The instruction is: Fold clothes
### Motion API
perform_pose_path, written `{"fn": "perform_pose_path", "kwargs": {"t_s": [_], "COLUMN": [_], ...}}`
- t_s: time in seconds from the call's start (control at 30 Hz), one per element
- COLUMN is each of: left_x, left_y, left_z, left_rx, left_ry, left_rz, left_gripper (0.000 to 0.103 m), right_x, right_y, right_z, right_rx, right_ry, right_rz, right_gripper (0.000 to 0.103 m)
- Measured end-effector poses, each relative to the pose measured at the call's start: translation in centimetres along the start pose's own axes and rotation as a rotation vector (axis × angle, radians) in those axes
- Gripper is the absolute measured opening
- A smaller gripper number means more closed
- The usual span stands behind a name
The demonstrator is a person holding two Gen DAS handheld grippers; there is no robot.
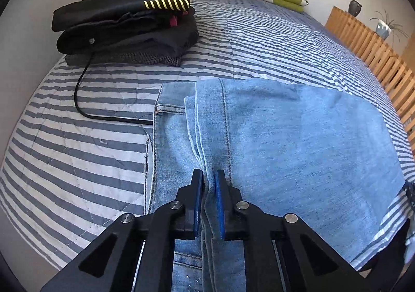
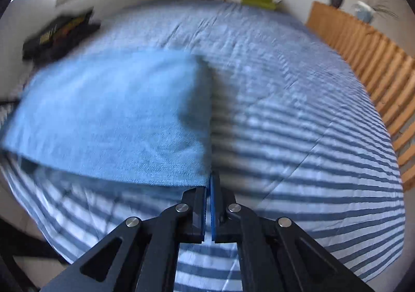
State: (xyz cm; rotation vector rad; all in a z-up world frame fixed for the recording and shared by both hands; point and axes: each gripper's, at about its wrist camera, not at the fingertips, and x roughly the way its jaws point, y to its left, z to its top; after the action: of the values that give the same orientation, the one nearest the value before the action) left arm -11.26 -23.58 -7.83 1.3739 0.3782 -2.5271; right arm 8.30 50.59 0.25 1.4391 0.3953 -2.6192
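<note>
Here, jeans [image 1: 298, 131] lie on the striped bedspread [image 1: 77, 141] beside a wooden rail [image 1: 376, 58].

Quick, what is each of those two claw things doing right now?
Left gripper: shut on a bunched fold of the jeans.
Right gripper: shut, pinching the jeans' corner.

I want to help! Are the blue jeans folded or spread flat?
Folded. The jeans lie doubled, layered edges stacked over the pocket on the striped bed.
</note>
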Motion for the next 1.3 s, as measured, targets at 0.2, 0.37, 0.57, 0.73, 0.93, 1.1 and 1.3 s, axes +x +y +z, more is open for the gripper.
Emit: {"fn": "perform_pose_path", "kwargs": {"t_s": [0.2, 0.37, 0.57, 0.73, 0.93, 1.1, 1.3], "left_x": [-2.2, -0.4, -3.1, -0.1, 6.5, 6.6, -0.1], "left_y": [1.9, 1.6, 1.1, -2.1, -5.4, -4.9, -7.6], "left_z": [0.8, 0.7, 3.9, 7.1, 8.1, 8.5, 4.7], "left_rx": [-0.108, -0.055, -0.106, -0.09, 0.046, 0.067, 0.185], "left_ry": [-0.058, 0.022, -0.114, -0.103, 0.017, 0.003, -0.073], "left_rz": [-0.096, 0.006, -0.078, -0.211, -0.049, 0.124, -0.029], "left_gripper": [0.01, 0.013, 0.028, 0.028, 0.027, 0.018, 0.051], "right_x": [-1.9, -6.5, -4.2, 0.8, 6.2, 5.0, -1.2], "right_y": [-0.4, 0.1, 3.9, 9.1, 13.8, 11.7, 9.7], "right_z": [-0.3, 2.8, 8.9, 12.3, 13.1, 11.7, 6.7], "right_rx": [0.026, 0.052, 0.039, 0.046, -0.012, -0.066, -0.034], "right_ry": [-0.011, -0.146, -0.176, -0.102, 0.011, 0.008, 0.023], "right_rz": [-0.008, 0.097, 0.222, 0.364, 0.398, 0.283, 0.547], "right_gripper": [0.006, 0.02, 0.027, 0.027, 0.027, 0.025, 0.027]}}
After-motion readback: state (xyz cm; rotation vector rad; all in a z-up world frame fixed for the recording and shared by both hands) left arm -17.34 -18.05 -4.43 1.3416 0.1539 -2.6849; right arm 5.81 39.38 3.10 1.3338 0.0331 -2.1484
